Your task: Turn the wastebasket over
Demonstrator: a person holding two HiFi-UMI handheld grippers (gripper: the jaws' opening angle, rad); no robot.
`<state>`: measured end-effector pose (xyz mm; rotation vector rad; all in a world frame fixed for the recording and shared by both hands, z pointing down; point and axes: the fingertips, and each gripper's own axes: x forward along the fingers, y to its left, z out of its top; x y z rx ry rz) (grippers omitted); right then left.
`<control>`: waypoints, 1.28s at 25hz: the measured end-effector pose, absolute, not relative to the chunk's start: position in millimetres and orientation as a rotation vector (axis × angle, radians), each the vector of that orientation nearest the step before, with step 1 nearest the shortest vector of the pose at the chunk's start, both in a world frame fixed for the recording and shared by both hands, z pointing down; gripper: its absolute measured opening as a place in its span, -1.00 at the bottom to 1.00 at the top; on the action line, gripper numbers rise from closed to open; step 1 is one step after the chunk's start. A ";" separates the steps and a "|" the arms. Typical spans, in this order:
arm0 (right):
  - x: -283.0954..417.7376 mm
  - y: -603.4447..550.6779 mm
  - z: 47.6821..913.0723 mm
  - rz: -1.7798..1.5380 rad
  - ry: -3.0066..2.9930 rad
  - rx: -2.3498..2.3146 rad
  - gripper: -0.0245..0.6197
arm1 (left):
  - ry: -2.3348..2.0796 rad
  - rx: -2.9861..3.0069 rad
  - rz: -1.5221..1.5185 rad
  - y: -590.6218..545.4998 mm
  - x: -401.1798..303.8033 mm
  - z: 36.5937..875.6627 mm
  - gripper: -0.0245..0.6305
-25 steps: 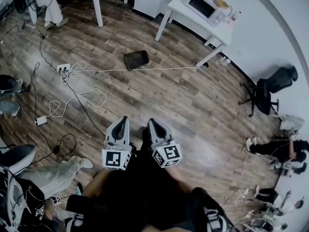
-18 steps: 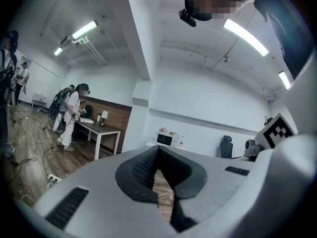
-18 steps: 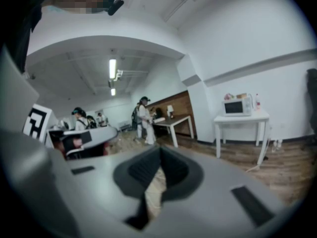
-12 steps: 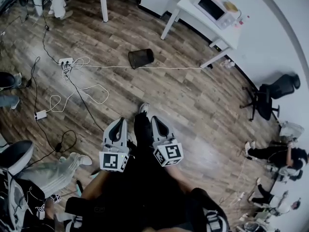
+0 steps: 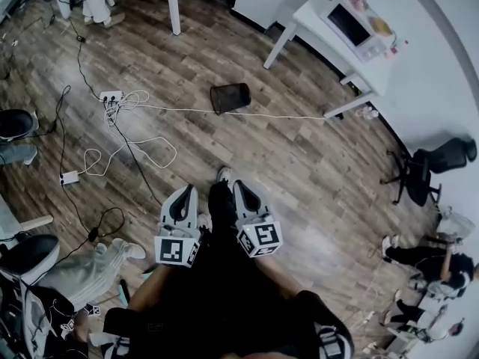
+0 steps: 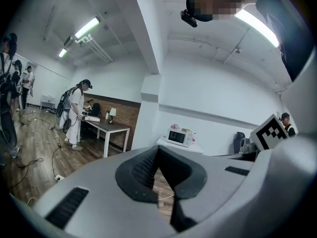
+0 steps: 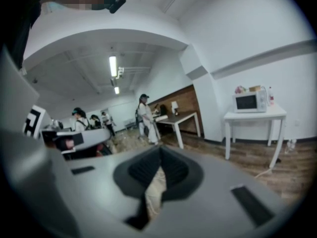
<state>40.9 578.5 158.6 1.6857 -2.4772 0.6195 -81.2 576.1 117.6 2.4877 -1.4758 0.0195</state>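
Grey-jawed and empty, carried the left gripper point(image 5: 185, 193) and the right gripper point(image 5: 241, 191) side by side, each pair of jaws pressed fully together with nothing clamped (confirmed in both gripper views).

Judged the step as the approach only: no contact made with the wastebasket point(image 5: 230, 97). Spotted it as black mesh, apparently lying on its side, well ahead of both grippers on the wood floor point(image 5: 247, 152).

Called next, probably, for closing the gap to the wastebasket, parting one pair of jaws, pinching the rim and tipping it over.

Noted a white cable point(image 5: 277, 114) running just beside the wastebasket on its near side, a power strip point(image 5: 111, 95) with loose cords to the left of the wastebasket, a white table point(image 5: 314, 17) beyond and right of it, and an office chair point(image 5: 426, 172) far to its right. Found bare planks on the wastebasket's near side, roomy enough for a straight walk-in; flagged the cable as the one likely snag.
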 end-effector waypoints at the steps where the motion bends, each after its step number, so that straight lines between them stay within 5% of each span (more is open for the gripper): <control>1: 41.3 565.4 158.9 0.621 -2.480 1.676 -0.83 | -1.485 2.484 0.019 562.7 -80.0 116.4 -0.82; 32: 116.2 284.8 210.4 0.667 -2.452 1.611 -0.83 | -1.596 2.410 0.032 278.5 -21.4 118.9 -0.82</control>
